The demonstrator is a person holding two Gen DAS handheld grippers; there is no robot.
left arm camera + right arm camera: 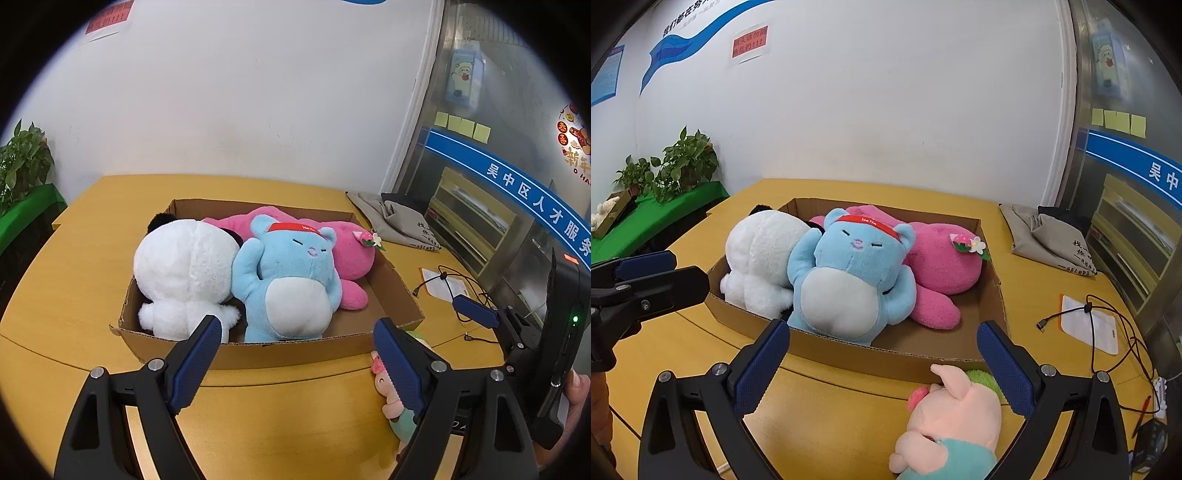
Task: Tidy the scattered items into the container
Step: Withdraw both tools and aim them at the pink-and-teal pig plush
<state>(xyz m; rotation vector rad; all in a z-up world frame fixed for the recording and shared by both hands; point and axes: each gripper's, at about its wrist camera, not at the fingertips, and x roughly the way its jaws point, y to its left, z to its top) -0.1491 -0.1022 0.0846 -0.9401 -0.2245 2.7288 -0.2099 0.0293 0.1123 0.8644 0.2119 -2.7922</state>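
Still empty, both claws stood wide apart over the table's near edge.
Between my right gripper (882, 363) tips lay the pig plush (955, 413), outside the cardboard box (849, 354); soft and light, I judged, best pinched across its head. My left gripper (293, 350) view hid most of it.

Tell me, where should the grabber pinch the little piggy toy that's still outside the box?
Probably its round pink head. The piggy lies on the table just outside the cardboard box, already between the right gripper's open jaws. Come down from above and close on the soft cheeks; its body is mostly out of view.
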